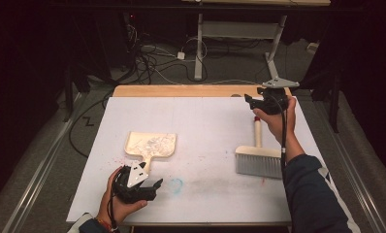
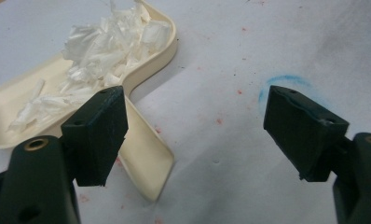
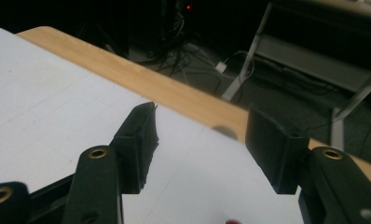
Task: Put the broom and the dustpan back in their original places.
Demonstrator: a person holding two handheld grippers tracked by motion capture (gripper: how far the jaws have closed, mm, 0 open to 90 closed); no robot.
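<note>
Your left gripper [image 1: 150,186] sits released near the tabletop's near edge, its jaws wide beside the dustpan [image 1: 151,144] handle, gripping nothing. Your right gripper [image 1: 255,103] hovers released by the far right corner, just beyond the brush [image 1: 257,158], which lies near the right edge.

On the worktop [image 1: 205,194] I count one cream dustpan [image 1: 151,145] and one hand brush [image 1: 258,158] with pale bristles. The pan holds one heap of white shredded scraps [image 2: 104,51], too tangled to count piece by piece. There is one blue ring mark [image 1: 176,184] on the white surface. Two hand-held grippers: the left hand-held gripper [image 1: 152,187] and the right hand-held gripper [image 1: 251,101], one per hand.
</note>
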